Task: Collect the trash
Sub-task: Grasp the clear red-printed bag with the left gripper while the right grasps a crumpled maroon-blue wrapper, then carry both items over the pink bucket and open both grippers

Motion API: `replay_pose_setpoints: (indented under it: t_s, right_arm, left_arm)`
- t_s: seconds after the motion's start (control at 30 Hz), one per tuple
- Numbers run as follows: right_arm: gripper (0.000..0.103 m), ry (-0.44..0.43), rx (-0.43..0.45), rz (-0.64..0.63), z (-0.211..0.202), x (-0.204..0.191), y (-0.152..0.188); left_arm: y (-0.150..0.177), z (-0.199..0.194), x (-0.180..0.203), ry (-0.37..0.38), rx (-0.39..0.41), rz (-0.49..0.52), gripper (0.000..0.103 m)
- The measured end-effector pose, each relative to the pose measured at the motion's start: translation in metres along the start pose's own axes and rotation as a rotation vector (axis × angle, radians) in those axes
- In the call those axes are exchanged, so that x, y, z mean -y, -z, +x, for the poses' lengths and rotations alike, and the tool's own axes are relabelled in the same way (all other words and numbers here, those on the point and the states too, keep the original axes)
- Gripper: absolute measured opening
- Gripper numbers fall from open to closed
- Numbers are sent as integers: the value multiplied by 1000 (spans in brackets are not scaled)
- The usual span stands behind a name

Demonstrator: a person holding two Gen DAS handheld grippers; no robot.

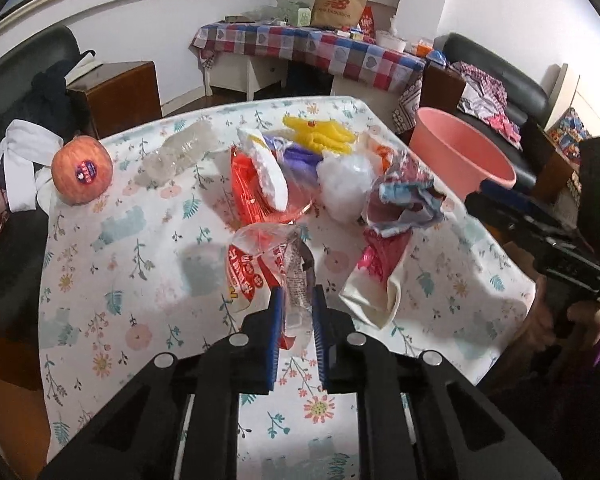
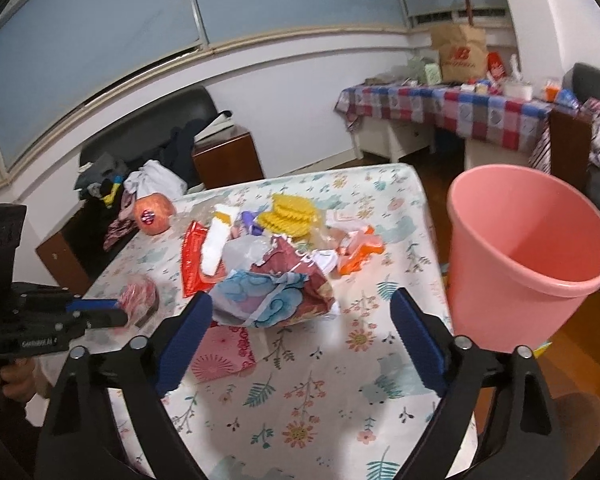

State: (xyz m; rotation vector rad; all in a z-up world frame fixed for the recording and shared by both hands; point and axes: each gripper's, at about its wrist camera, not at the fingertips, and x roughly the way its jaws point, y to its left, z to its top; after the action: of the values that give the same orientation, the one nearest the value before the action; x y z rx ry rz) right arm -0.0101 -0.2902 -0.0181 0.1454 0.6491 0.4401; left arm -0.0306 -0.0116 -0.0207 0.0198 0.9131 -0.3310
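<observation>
Left tongs (image 1: pixel 294 312): blue-padded fingers drawn in on a crinkled clear plastic wrapper with red print (image 1: pixel 266 268), which is pinched between the pads and stands up off the floral-print cloth of the counter (image 1: pixel 140 264). From the right wrist view the same wrapper shows as a red-and-clear bundle (image 2: pixel 138 294) at the tip of the left tongs (image 2: pixel 118 312), at the near left side of the counter (image 2: pixel 320 400). Right tongs (image 2: pixel 300 340): fingers spread wide, nothing between them, hovering above the counter with a crumpled red and blue printed bag (image 2: pixel 276 292) lying ahead of the gap (no contact visible). Pink round plastic bin (image 2: pixel 528 256): beside the right edge of the counter, mouth tilted toward the camera, what shows of the interior bare. In the left wrist view the bin (image 1: pixel 460 148) sits past the far right corner, with the right tongs (image 1: pixel 496 196) in front of it. Remaining litter is heaped mid-counter: a red plastic packet (image 1: pixel 248 188), a white foam piece (image 1: pixel 268 168) resting on it, a yellow ridged plastic piece (image 1: pixel 320 134), a purple wrapper (image 1: pixel 300 160), a white crumpled plastic bag (image 1: pixel 344 180), a clear crushed plastic wrap (image 1: pixel 180 152), an orange and white wrapper (image 2: pixel 356 250). A pink patterned paper (image 2: pixel 224 354) lies flat near the right tongs. A red apple with a sticker (image 1: pixel 82 170) sits at the far left corner, apart from the heap.
</observation>
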Motion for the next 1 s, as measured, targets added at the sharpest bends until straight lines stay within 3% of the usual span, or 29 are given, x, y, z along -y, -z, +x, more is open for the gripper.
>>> replay_pose_setpoints:
  t_s: [0.13, 0.4, 0.6, 0.73, 1.0]
  right_arm:
    - [80, -53, -32, 29, 8, 7, -6]
    - [79, -127, -146, 110, 40, 23, -12]
    - [44, -201, -216, 165, 53, 27, -6]
    - [34, -224, -189, 159, 46, 26, -7]
    - [32, -184, -82, 153, 14, 38, -18]
  left_arm:
    - [-7, -11, -5, 26, 40, -34, 13]
    - [-20, -27, -1, 88, 109, -40, 13]
    - [-29, -26, 0, 109, 120, -61, 13]
    - [-35, -21, 3, 109, 115, -58, 13]
    - [-55, -14, 18, 136, 132, -29, 13]
